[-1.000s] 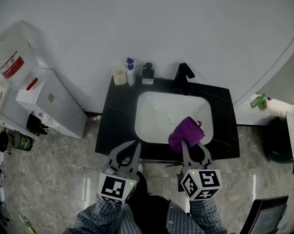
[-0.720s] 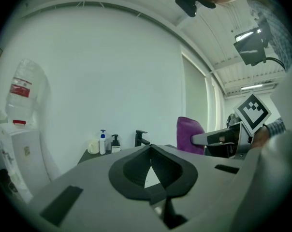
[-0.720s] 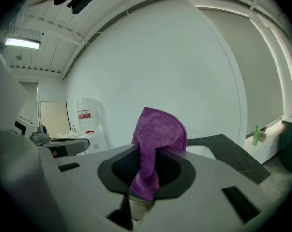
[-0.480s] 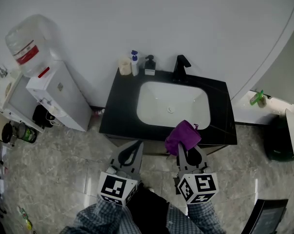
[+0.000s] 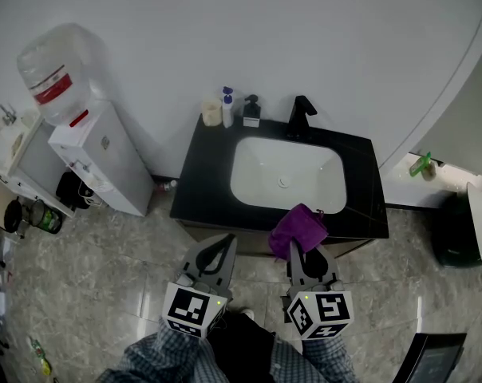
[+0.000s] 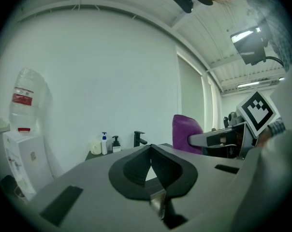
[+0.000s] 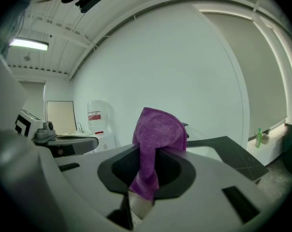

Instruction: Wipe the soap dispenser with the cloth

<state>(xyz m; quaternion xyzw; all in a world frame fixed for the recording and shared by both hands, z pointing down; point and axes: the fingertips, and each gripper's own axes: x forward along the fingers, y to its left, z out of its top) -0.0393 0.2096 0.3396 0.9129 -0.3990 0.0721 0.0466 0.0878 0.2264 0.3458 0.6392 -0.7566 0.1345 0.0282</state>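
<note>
The black soap dispenser stands at the back left of the black counter, beside a white pump bottle; the left gripper view shows the dispenser far off. My right gripper is shut on a purple cloth in front of the counter's near edge. In the right gripper view the cloth bunches up from between the jaws of the right gripper. My left gripper is shut and holds nothing, over the floor left of the right one.
A white basin and a black faucet fill the counter's middle. A pale cup stands left of the bottles. A water dispenser with its bottle is at the left wall, a dark bin at the right.
Both grippers and the cloth have drawn back from over the basin's front edge to in front of the counter. The view has backed away from the sink.
</note>
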